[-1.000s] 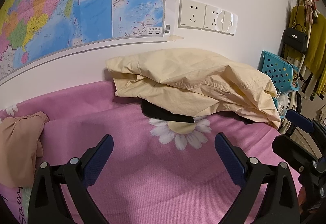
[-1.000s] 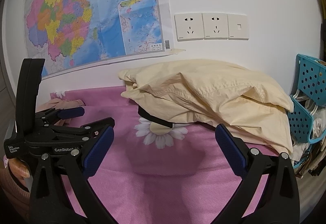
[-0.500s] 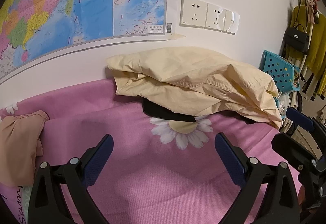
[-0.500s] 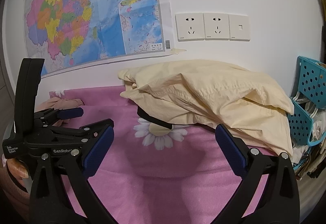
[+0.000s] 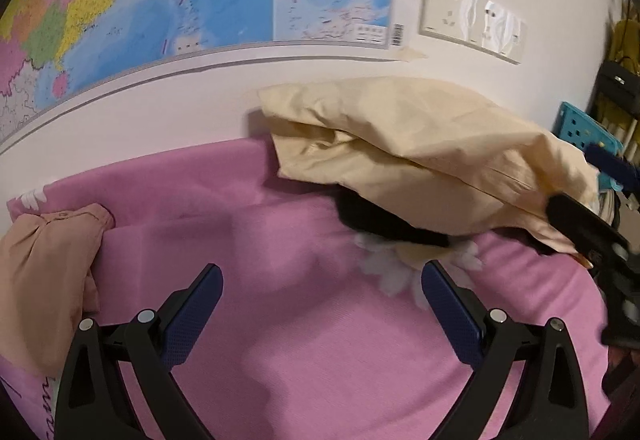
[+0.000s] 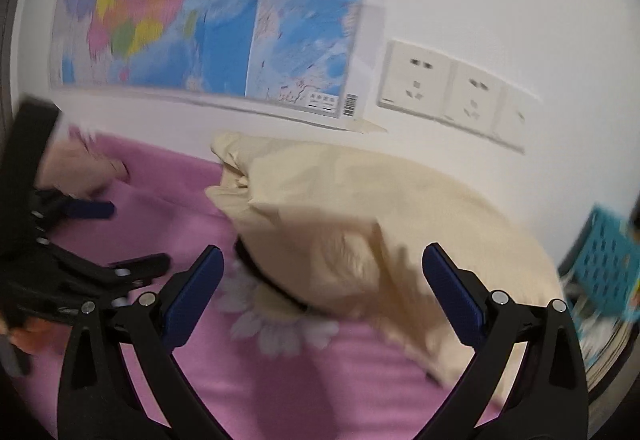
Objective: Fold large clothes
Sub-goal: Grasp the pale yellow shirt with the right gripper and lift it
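While my left gripper and right gripper gape empty, a cream pillow covers black clothing at frame centre on the pink sheet.

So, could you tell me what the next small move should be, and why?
Probably move the open right gripper forward onto the crumpled cream-yellow garment and pinch its near edge: both it and the left gripper are empty, and the garment lies unfolded on the pink bedsheet.

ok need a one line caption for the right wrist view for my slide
Open right gripper faces a crumpled cream garment on a pink daisy-print sheet, map on the wall.
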`<state>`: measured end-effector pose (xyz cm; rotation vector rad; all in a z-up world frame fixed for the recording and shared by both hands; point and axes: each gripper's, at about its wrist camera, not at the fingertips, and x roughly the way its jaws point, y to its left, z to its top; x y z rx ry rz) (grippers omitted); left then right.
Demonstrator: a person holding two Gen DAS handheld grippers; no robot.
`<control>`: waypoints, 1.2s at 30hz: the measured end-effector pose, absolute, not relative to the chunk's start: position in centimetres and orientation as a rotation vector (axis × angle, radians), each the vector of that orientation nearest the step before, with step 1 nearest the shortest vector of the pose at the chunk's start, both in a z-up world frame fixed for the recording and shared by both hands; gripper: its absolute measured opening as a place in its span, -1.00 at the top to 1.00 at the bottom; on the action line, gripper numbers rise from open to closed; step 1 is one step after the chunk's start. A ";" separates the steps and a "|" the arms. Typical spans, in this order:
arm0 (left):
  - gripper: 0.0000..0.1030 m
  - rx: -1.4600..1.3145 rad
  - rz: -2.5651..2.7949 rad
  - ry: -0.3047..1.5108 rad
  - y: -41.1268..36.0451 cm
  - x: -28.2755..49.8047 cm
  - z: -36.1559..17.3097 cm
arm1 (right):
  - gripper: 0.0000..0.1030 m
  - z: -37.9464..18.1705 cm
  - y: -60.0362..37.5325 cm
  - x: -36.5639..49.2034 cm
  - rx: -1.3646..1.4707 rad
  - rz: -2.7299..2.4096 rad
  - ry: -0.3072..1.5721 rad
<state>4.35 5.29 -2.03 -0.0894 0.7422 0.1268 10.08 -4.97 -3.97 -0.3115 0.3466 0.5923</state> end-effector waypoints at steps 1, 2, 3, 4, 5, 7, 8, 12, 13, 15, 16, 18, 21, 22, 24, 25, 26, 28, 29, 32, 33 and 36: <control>-0.87 -0.087 0.136 0.750 5.5 4.8 -2.2 | -0.89 -4.1 -4.0 10.7 -0.346 0.601 0.353; -0.87 -0.088 0.143 0.756 5.8 5.2 -2.4 | -0.89 -4.4 -2.8 11.6 -0.400 0.595 0.355; -0.87 -0.089 0.144 0.760 6.0 5.5 -2.6 | -0.89 -4.8 -1.5 12.4 -0.462 0.582 0.349; -0.87 -0.088 0.146 0.765 6.3 6.0 -2.8 | -0.89 -5.2 -0.7 12.8 -0.509 0.577 0.350; -0.87 -0.086 0.148 0.770 6.4 6.2 -3.0 | -0.87 -5.8 0.3 13.5 -0.567 0.564 0.354; -0.87 -0.092 0.145 0.785 6.8 6.9 -3.7 | -0.76 -6.9 1.7 14.9 -0.650 0.538 0.361; -0.87 -0.096 0.144 0.793 6.9 7.2 -4.0 | -0.47 -7.2 1.8 15.4 -0.659 0.534 0.376; -0.87 -0.100 0.138 0.806 7.3 8.0 -4.9 | 0.75 -6.3 0.2 17.2 -0.599 0.571 0.435; -0.87 -0.101 0.129 0.801 7.4 8.1 -5.0 | 0.79 -5.6 -0.6 17.2 -0.571 0.549 0.413; -0.87 -0.104 0.117 0.796 7.5 8.3 -5.2 | 0.79 -3.7 -3.1 17.4 -0.425 0.550 0.403; -0.87 -0.105 0.114 0.796 7.6 8.4 -5.3 | 0.69 -3.6 -3.5 17.4 -0.408 0.562 0.404; -0.87 -0.106 0.110 0.798 7.8 8.6 -5.6 | 0.02 -4.2 -3.1 17.4 -0.445 0.584 0.429; -0.87 -0.104 0.105 0.807 8.0 9.0 -6.0 | -0.18 -5.6 -1.0 17.1 -0.567 0.583 0.417; -0.87 -0.104 0.102 0.808 8.1 8.8 -6.1 | -0.18 -6.3 -0.3 17.5 -0.603 0.562 0.420; -0.87 -0.108 0.097 0.812 8.3 8.8 -6.3 | -0.14 -6.9 0.3 18.2 -0.600 0.581 0.436; -0.87 -0.111 0.095 0.814 8.4 8.9 -6.5 | 0.20 -6.8 0.2 18.7 -0.580 0.586 0.429; -0.87 -0.113 0.092 0.816 8.5 9.0 -6.6 | 0.74 -6.2 0.0 19.1 -0.553 0.608 0.438; -0.87 -0.123 0.072 0.811 8.9 9.0 -6.6 | 0.91 -4.1 -1.2 19.3 -0.477 0.624 0.419; -0.87 -0.125 0.062 0.806 8.9 9.1 -6.6 | 0.92 -2.3 -2.5 19.1 -0.411 0.649 0.400; -0.87 -0.135 0.018 0.780 9.1 8.8 -6.2 | 0.93 2.6 -6.0 18.5 -0.289 0.652 0.335; -0.87 -0.136 0.002 0.767 9.1 8.8 -6.0 | 0.93 4.7 -7.6 18.1 -0.247 0.646 0.305; -0.87 -0.114 -0.075 0.702 8.5 8.7 -4.6 | 0.94 8.6 -10.5 17.3 -0.181 0.620 0.269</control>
